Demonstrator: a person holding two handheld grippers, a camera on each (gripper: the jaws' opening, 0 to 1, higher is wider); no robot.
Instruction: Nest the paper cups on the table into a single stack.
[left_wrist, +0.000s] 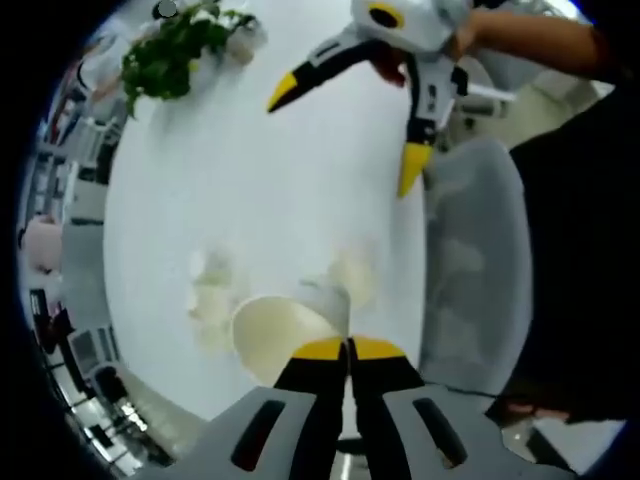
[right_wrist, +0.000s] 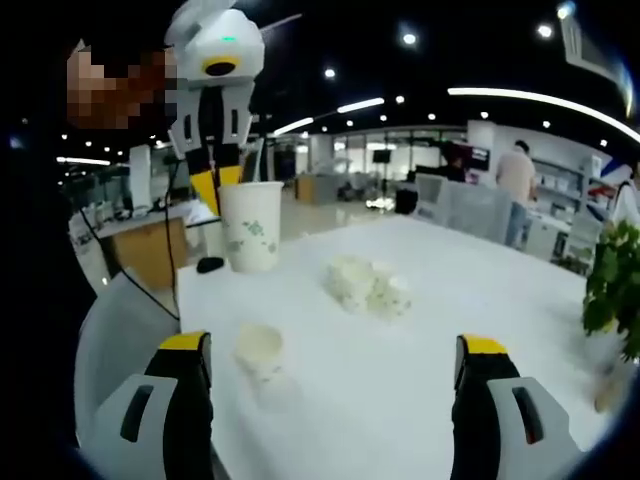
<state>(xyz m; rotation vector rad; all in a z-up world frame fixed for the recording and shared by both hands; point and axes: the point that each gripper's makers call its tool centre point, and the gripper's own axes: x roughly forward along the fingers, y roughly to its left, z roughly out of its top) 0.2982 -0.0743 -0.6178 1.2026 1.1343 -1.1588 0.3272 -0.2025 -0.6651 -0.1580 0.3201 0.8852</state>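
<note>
**Left gripper lifts one paper cup; others wait on the table**

No brand name or writing can be read on anything here. The cups carry only a faint greenish pattern on their white sides, too blurred to make out.

In the right gripper view, the left gripper holds a tall paper cup upright above the far end of the white table, its yellow-tipped jaws pinched together over the cup's rim. The left gripper view looks into that same cup; the inside is pale and appears empty.

The right gripper has its jaws spread wide with nothing between them, and it hovers over the table. A small cup stands upright near its left jaw. A cluster of cups lies on its side further along the table.

A leafy plant stands at the table's edge.
</note>
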